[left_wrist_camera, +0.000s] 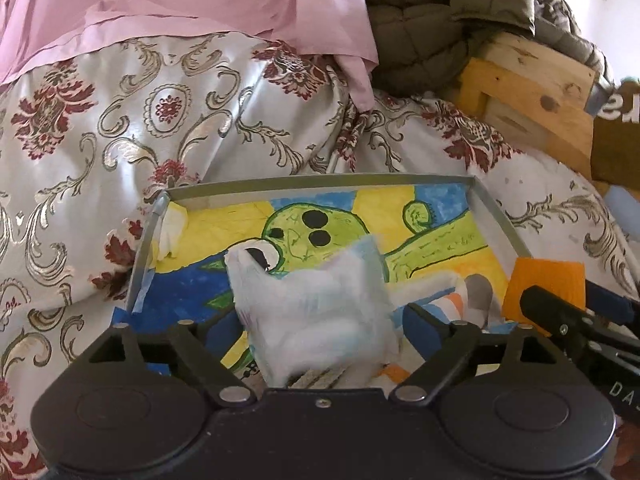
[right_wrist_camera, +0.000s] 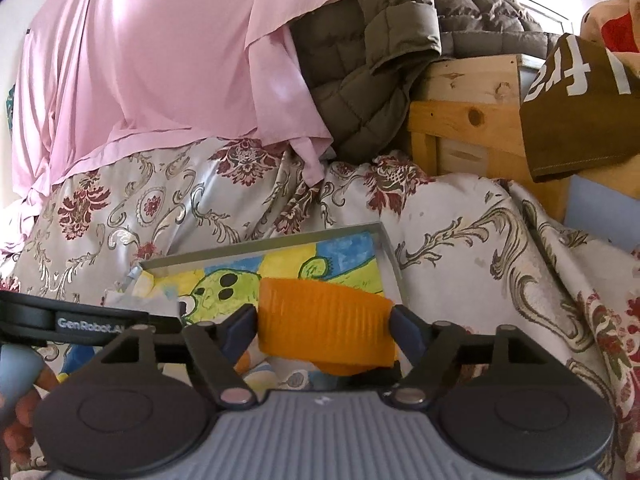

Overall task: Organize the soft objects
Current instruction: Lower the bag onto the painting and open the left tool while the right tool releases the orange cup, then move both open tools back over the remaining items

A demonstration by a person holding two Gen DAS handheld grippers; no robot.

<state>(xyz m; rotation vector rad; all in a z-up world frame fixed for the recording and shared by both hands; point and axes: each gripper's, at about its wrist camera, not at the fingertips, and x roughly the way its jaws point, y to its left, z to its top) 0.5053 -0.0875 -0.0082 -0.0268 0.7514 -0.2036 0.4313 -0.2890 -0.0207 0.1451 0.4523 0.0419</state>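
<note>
A shallow grey tray [left_wrist_camera: 320, 181] lined with a bright cartoon drawing lies on a floral bedspread [left_wrist_camera: 100, 128]. My left gripper [left_wrist_camera: 316, 324] is shut on a white fluffy soft object [left_wrist_camera: 312, 312], held over the tray's near side. My right gripper [right_wrist_camera: 324, 326] is shut on an orange ribbed soft object [right_wrist_camera: 324, 326], held just above the tray's [right_wrist_camera: 264, 246] right near corner; it also shows in the left wrist view [left_wrist_camera: 544, 292]. More soft items lie in the tray under the grippers, mostly hidden.
A pink sheet [right_wrist_camera: 140, 60] and a quilted olive jacket [right_wrist_camera: 380, 48] hang behind the tray. A wooden crate [right_wrist_camera: 472, 120] with a brown cloth [right_wrist_camera: 580, 112] stands at the right. A white tissue [left_wrist_camera: 172, 232] lies in the tray's far left corner.
</note>
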